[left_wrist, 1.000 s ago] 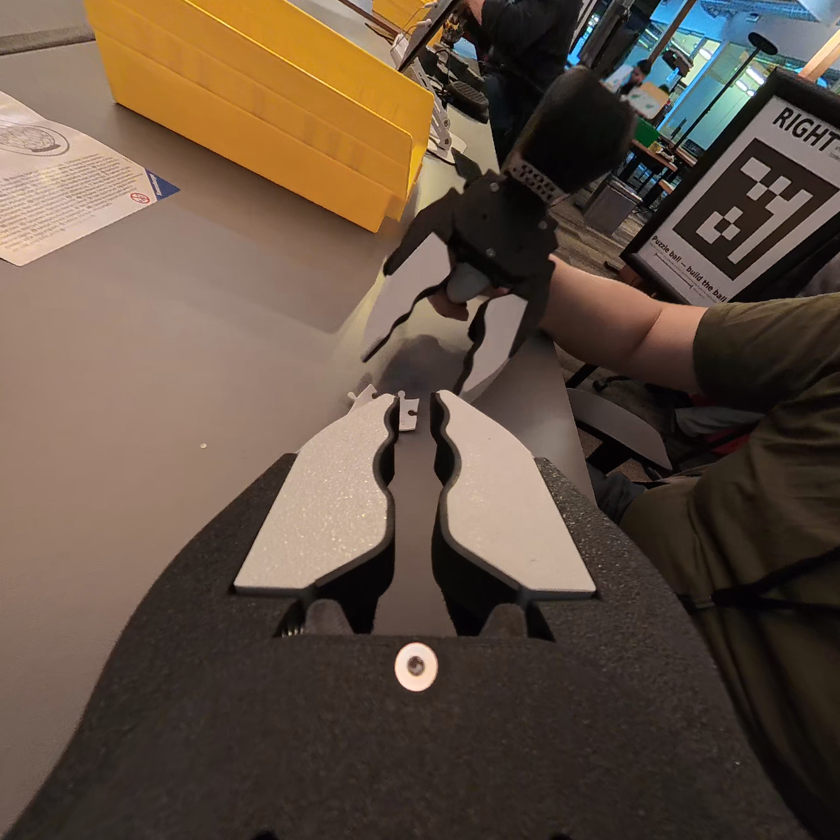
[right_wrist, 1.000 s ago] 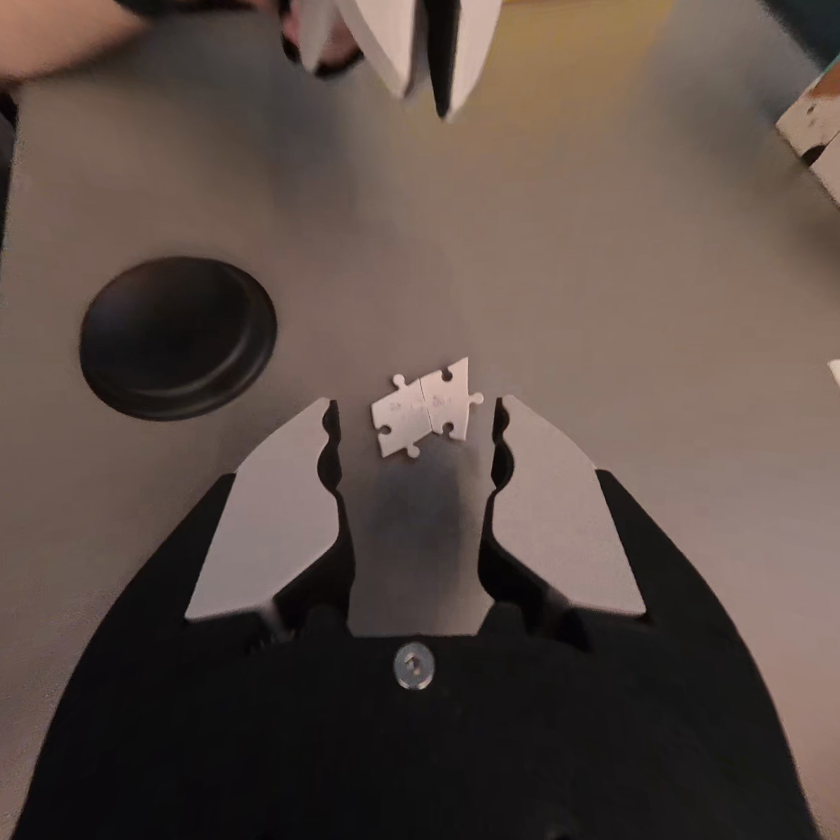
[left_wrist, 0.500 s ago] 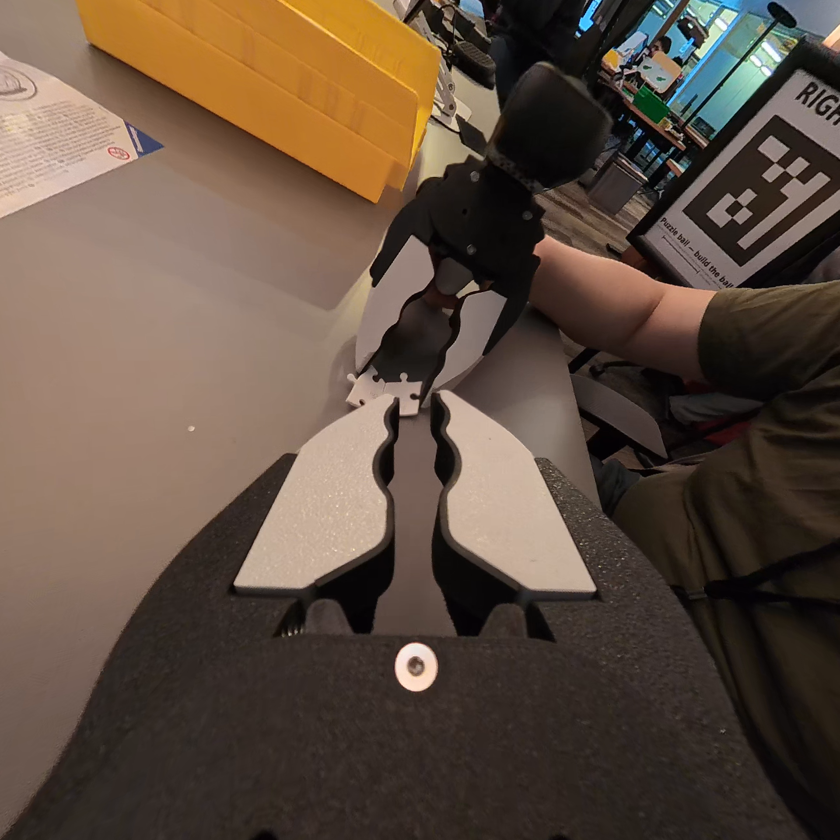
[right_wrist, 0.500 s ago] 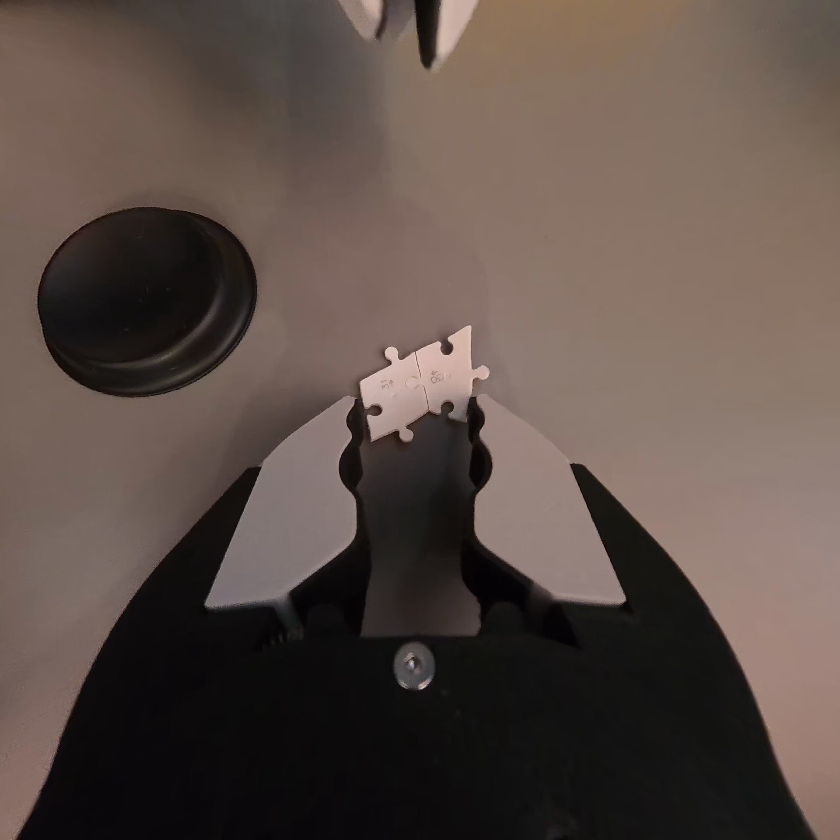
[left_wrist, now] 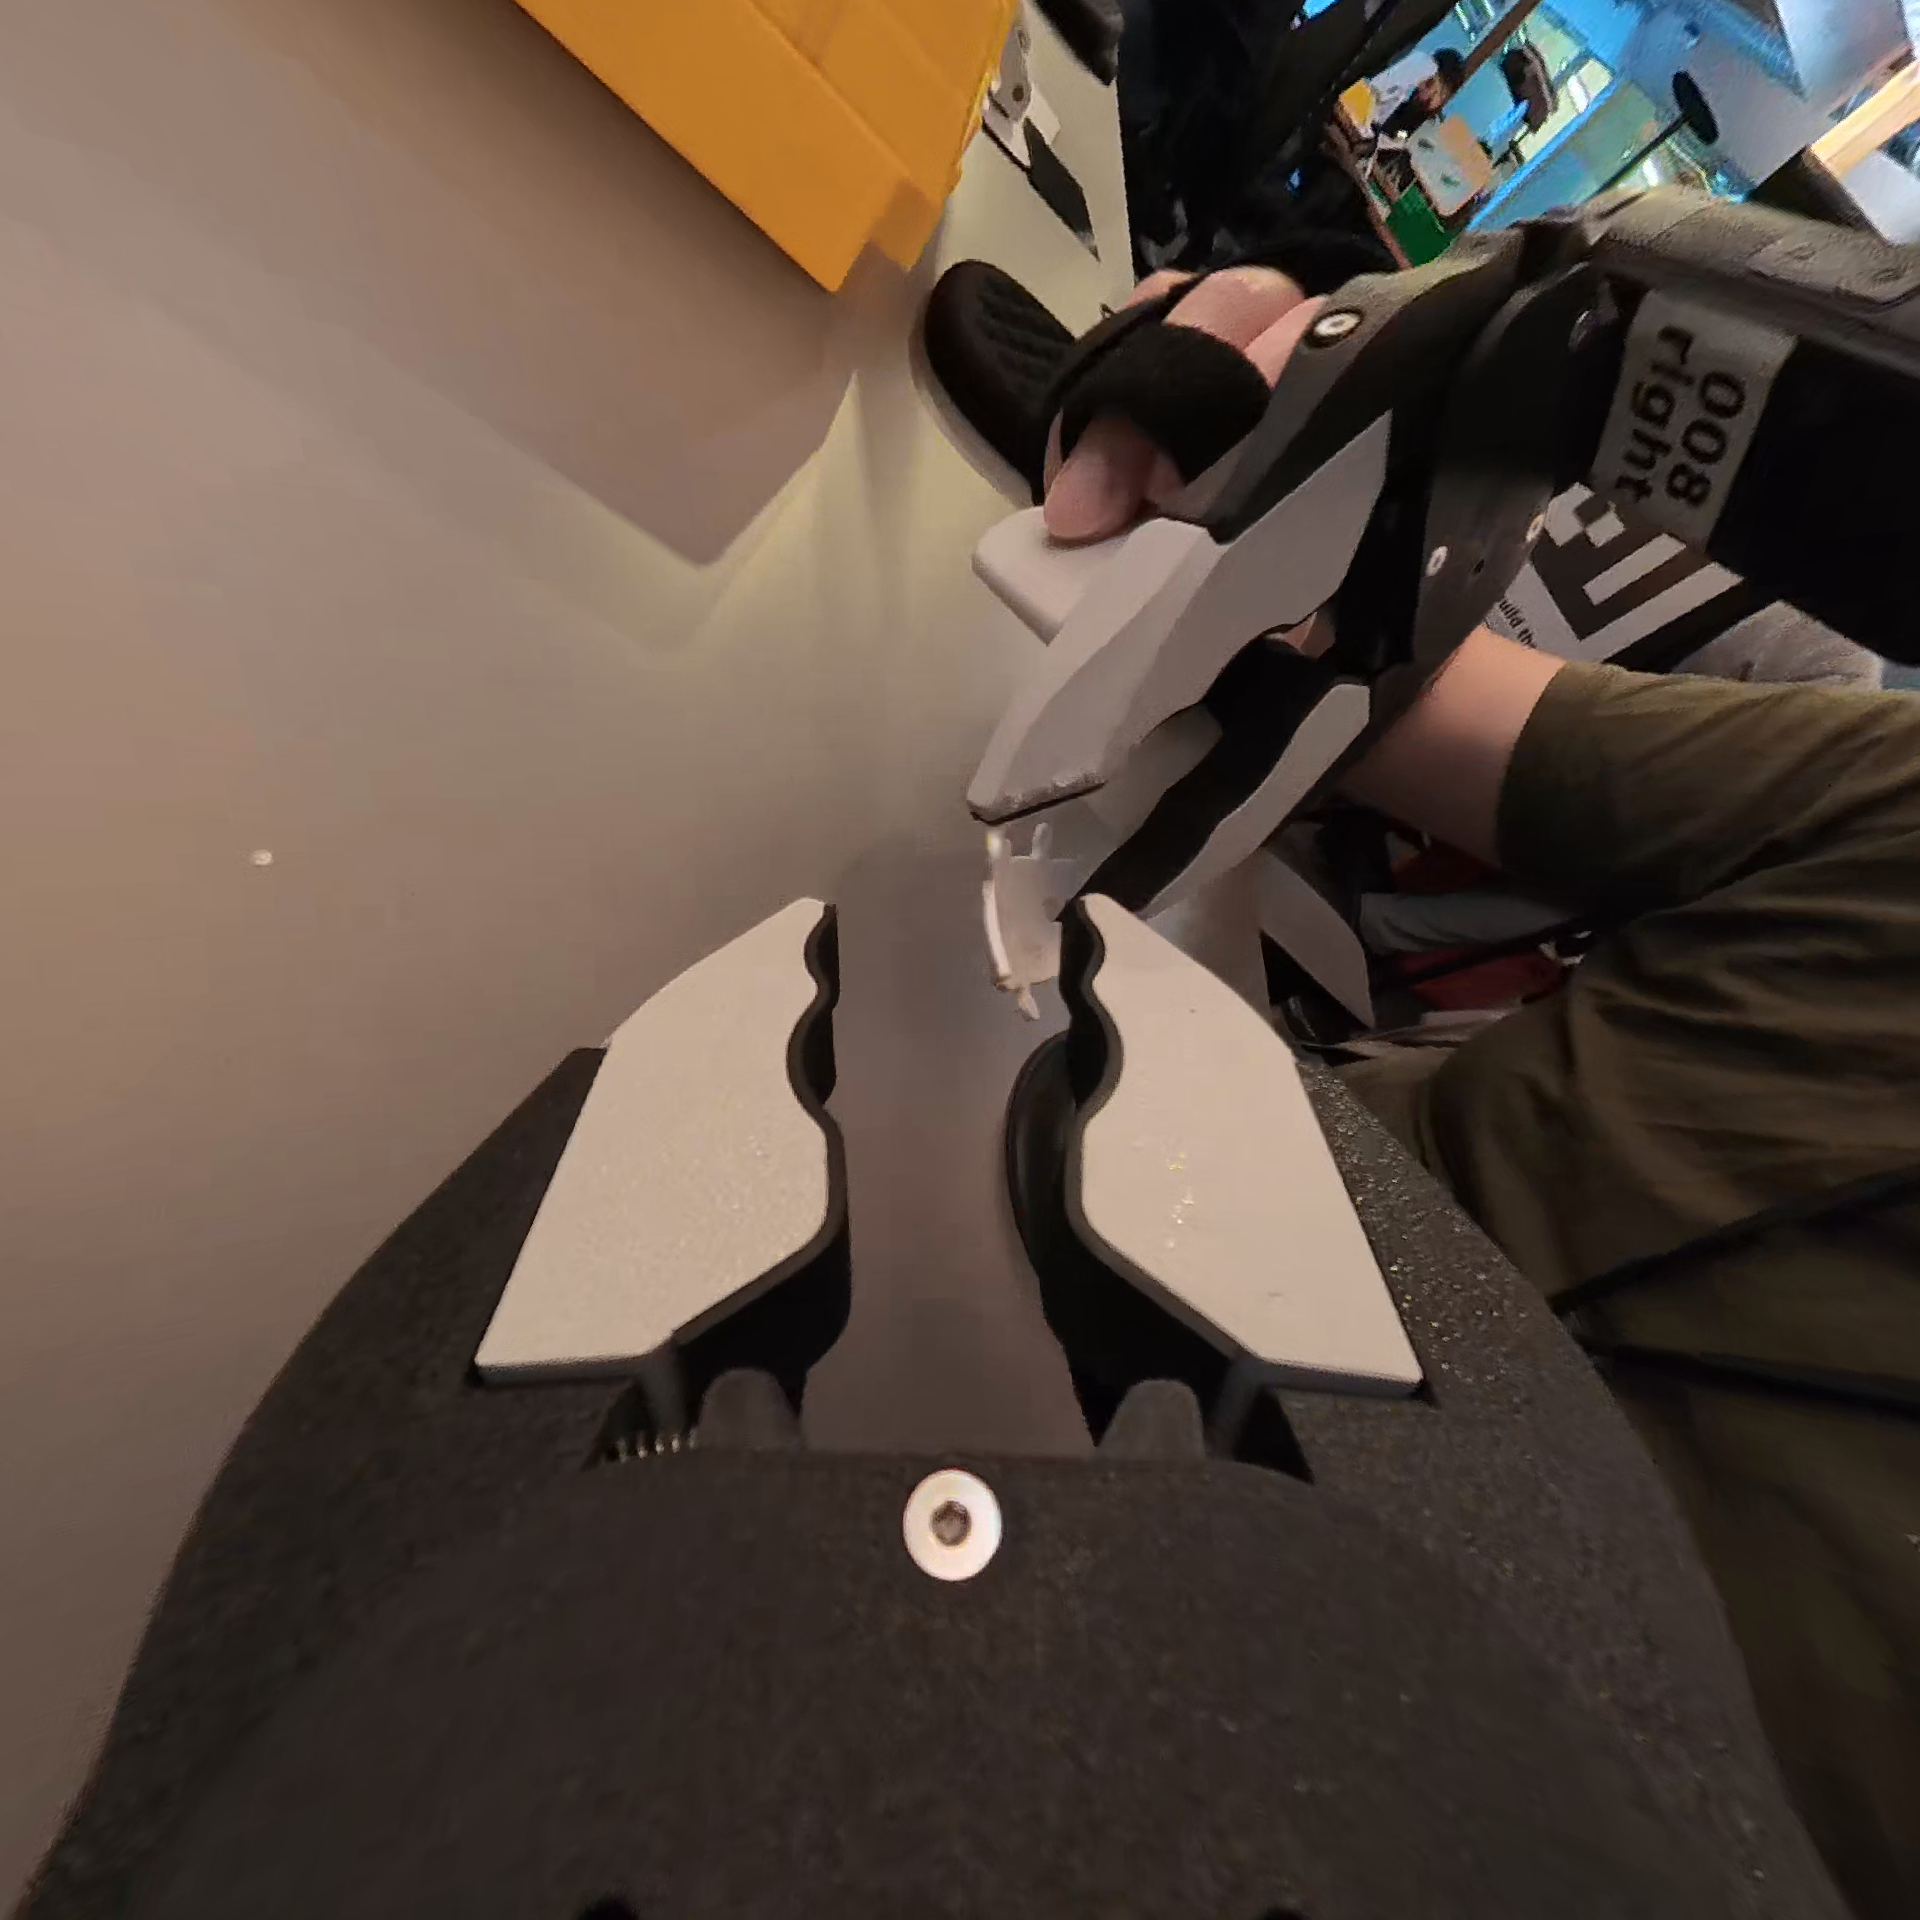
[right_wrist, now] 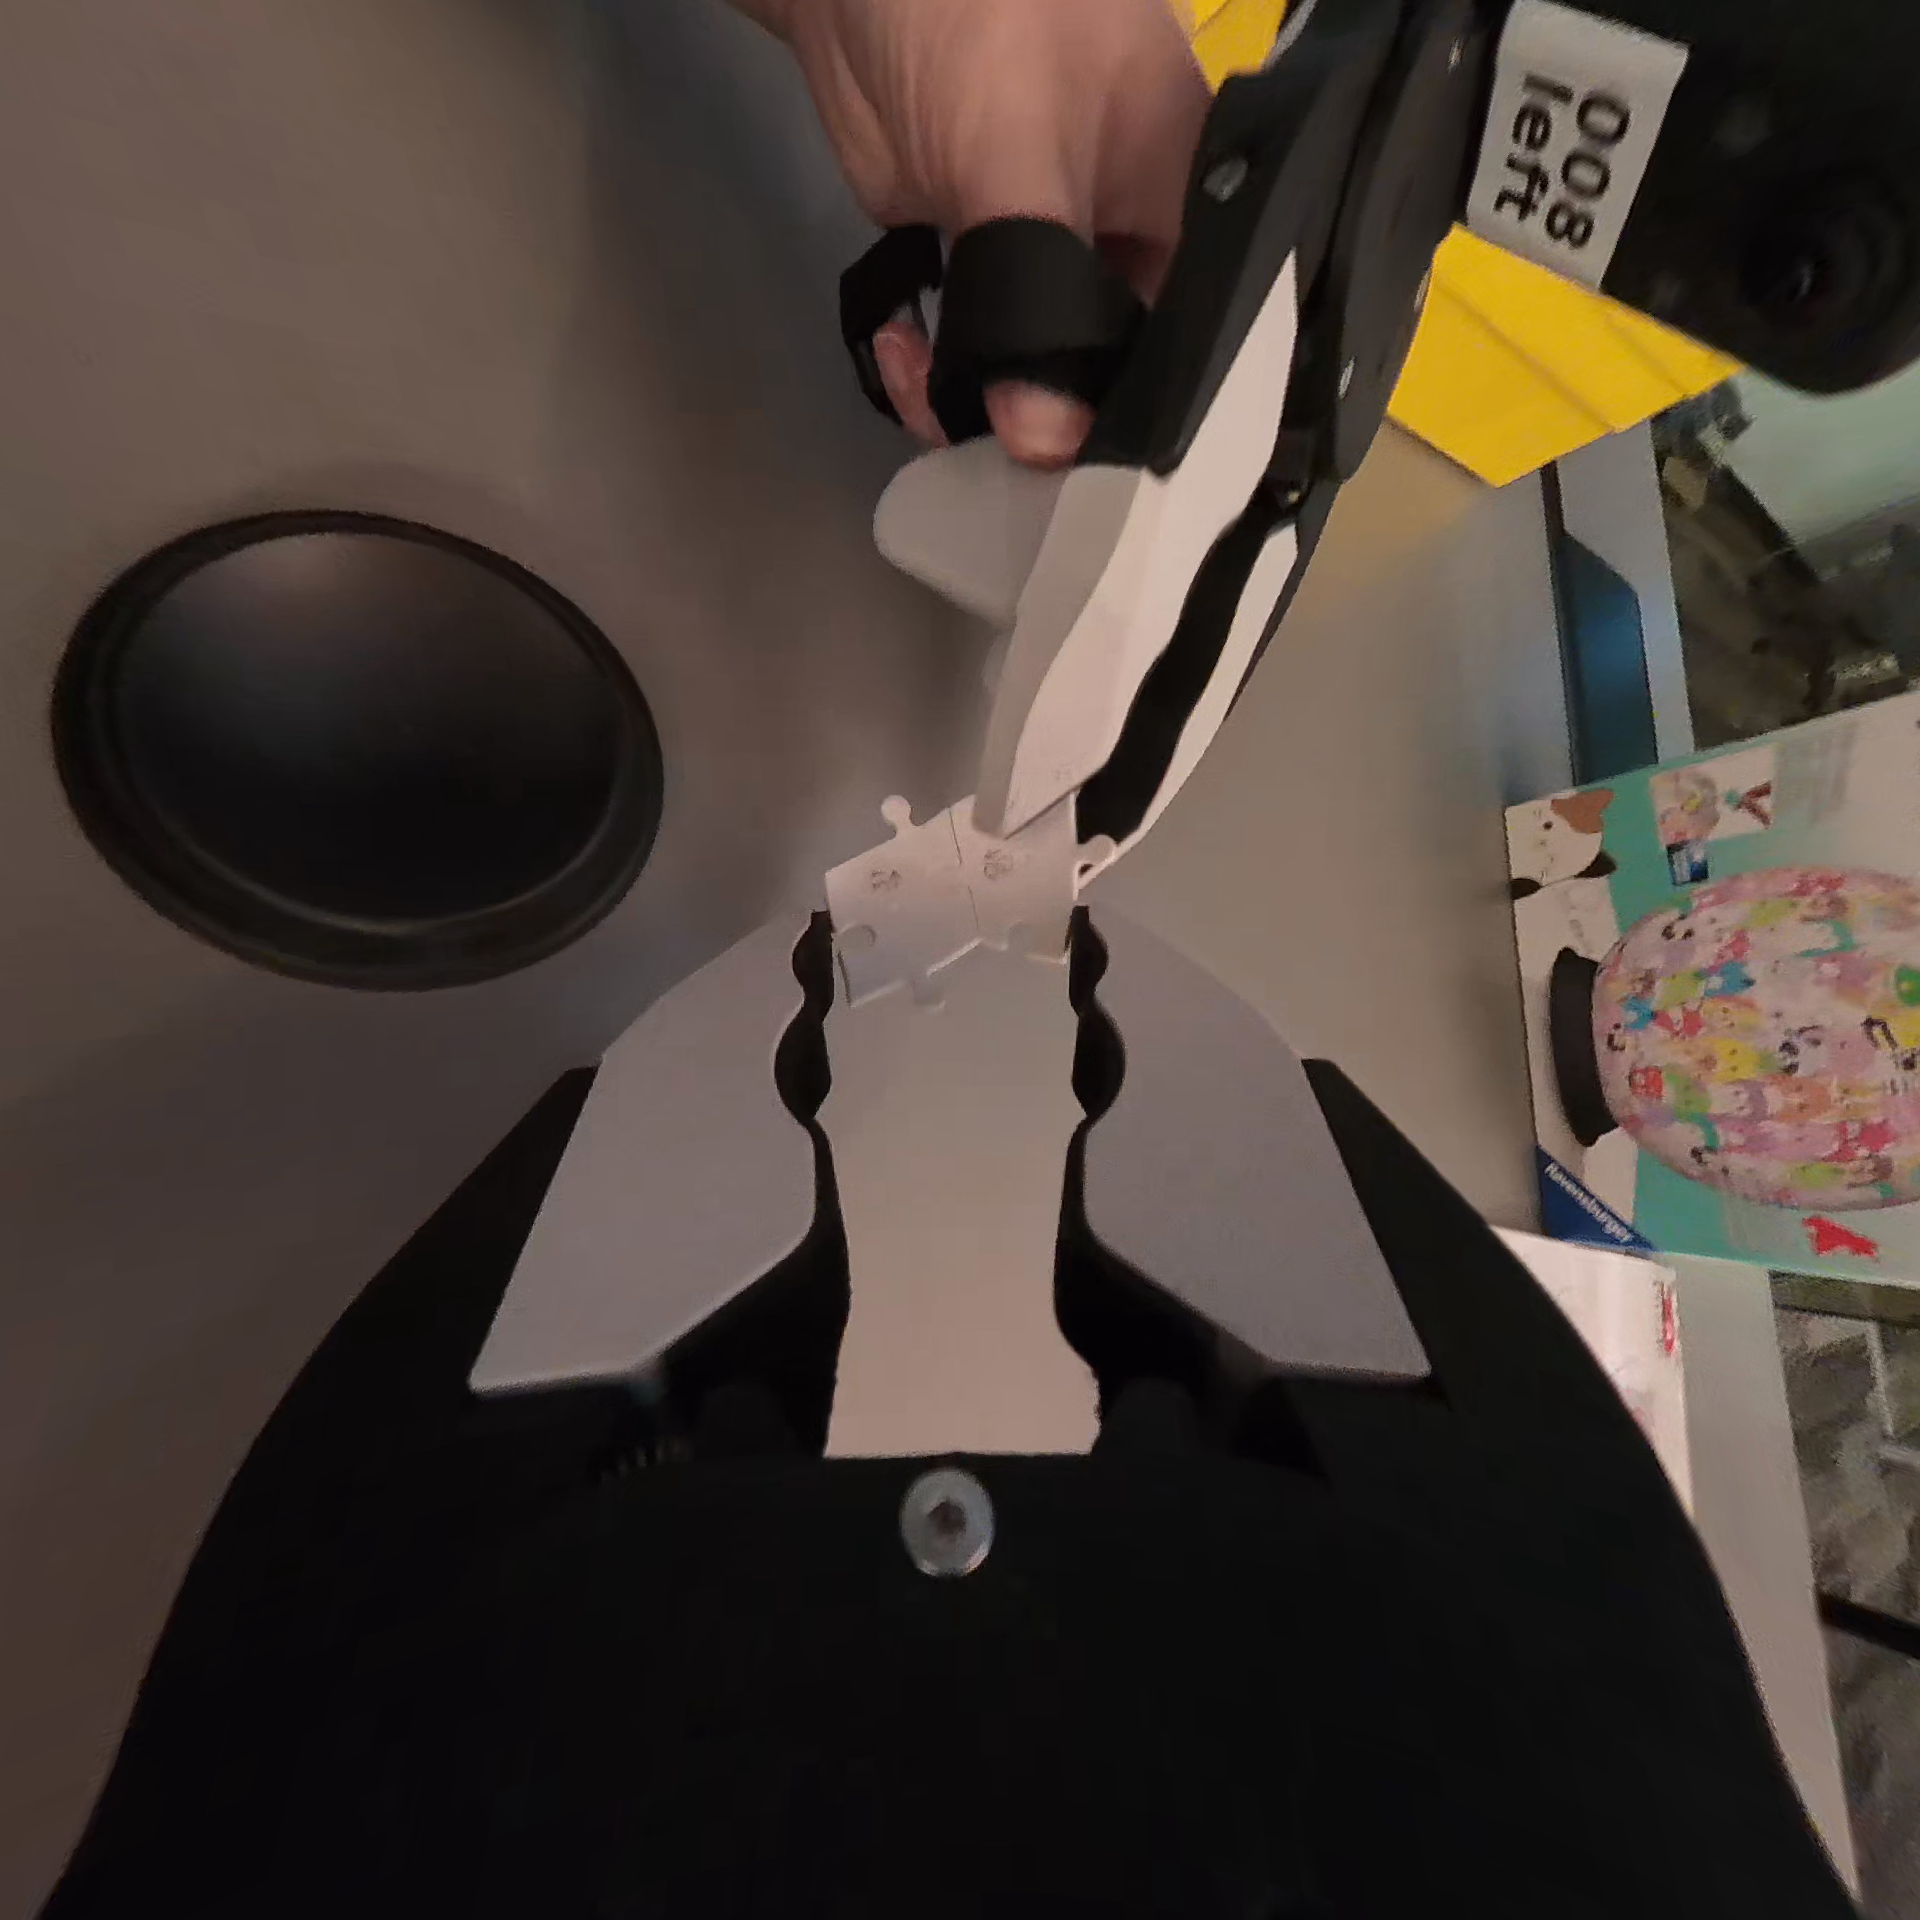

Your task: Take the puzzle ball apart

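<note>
Puzzle pieces (right_wrist: 940,904) between both grippers' tips, yellow bin (left_wrist: 790,125) beyond

The left gripper (left_wrist: 951,935) stands open over the grey table (left_wrist: 364,675); the white puzzle pieces (left_wrist: 1013,914), edge-on, touch its right finger (left_wrist: 1195,1143), gripped by the right gripper (left_wrist: 1049,831).

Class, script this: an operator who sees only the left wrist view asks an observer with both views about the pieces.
Operator: The pieces are edge-on here. How many are there?
Observer: Two, joined. They span the gap between the right gripper's tips and touch both.
Operator: Where does my left gripper meet them?
Observer: One fingertip sits on the far edge of the right-hand piece, and the jaws stand apart.
</note>
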Motion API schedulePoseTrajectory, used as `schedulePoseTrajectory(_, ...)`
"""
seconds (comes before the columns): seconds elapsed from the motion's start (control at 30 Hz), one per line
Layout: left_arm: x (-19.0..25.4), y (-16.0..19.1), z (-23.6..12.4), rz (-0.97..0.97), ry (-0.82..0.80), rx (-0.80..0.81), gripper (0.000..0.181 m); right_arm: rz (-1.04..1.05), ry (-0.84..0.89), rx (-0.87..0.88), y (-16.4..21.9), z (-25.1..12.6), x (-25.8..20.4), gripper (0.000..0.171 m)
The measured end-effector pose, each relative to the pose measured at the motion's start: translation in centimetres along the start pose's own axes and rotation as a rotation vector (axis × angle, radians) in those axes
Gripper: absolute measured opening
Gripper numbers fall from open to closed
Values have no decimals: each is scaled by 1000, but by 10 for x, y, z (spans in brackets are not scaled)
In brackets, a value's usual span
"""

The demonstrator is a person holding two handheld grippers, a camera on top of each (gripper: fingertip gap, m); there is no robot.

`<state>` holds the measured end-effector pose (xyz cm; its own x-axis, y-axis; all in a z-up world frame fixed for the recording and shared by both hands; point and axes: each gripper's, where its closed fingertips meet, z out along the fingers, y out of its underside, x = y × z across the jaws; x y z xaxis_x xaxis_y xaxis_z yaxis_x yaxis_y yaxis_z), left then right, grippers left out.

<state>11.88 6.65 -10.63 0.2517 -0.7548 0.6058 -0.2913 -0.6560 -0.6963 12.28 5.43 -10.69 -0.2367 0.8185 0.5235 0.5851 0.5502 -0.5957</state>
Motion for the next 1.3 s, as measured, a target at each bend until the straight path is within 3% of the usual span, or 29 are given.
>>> schedulePoseTrajectory(0.07,4,2,1,4,21,-15,32,-26,6,7,-4,1,2,45)
schedulePoseTrajectory(0.17,9,5,1,15,58,-35,4,-50,14,-9,-3,3,6,45)
schedulePoseTrajectory(0.33,4,-8,-7,54,-5,40,2,35,56,86,-11,3,23,50)
schedulePoseTrajectory(0.47,2,-30,-26,111,-72,185,2,250,46,252,-24,-8,48,57)
schedulePoseTrajectory(0.63,7,-59,-54,189,-134,408,2,722,-93,645,-48,-29,89,65)
schedulePoseTrajectory(0.73,10,-67,-66,210,-159,486,2,822,-131,724,-47,-29,103,64)
schedulePoseTrajectory(0.9,10,-70,-70,199,-149,523,2,916,-251,845,-55,-20,98,37)
schedulePoseTrajectory(1.3,10,-69,-65,203,-129,537,2,1031,-285,861,-45,-14,84,19)
